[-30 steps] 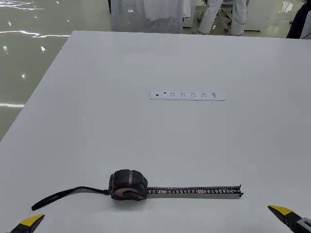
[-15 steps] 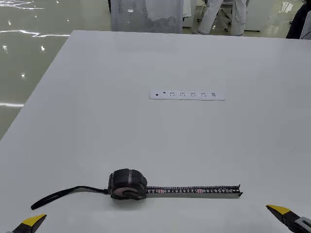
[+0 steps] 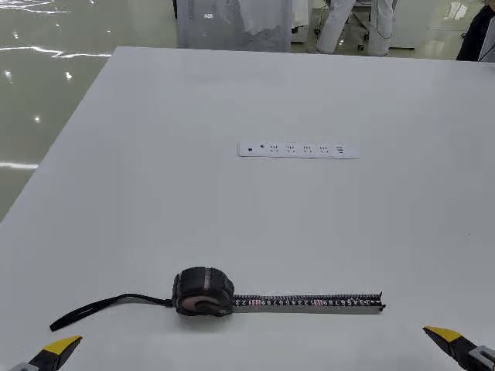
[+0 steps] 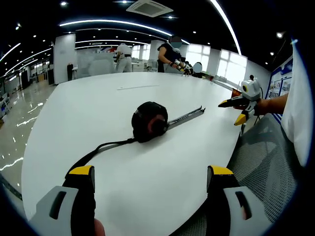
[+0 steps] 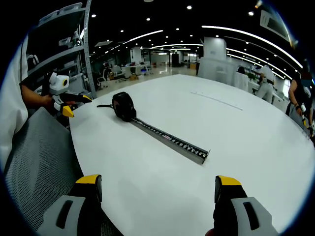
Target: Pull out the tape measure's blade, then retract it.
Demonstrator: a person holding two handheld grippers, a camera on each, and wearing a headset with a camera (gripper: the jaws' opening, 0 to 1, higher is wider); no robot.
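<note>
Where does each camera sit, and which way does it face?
Head view: headset, looking down at the tape measure on the table; jaw tips at both bottom corners.
Left gripper view: on the left gripper, facing the strap end; a forearm shows right.
Right gripper view: on the right gripper, facing the blade end; a hand shows left.
Shared: each gripper view catches the other gripper.

1. A dark round tape measure point(image 3: 203, 291) is laid on the white bench point(image 3: 232, 93), with its blade point(image 3: 309, 301) drawn out rightward.
2. A flat white power strip point(image 3: 298, 151) is set well beyond it.
3. The yellow-tipped left gripper point(image 3: 60, 347) and right gripper point(image 3: 447, 337) are seen at the bottom corners.
</note>
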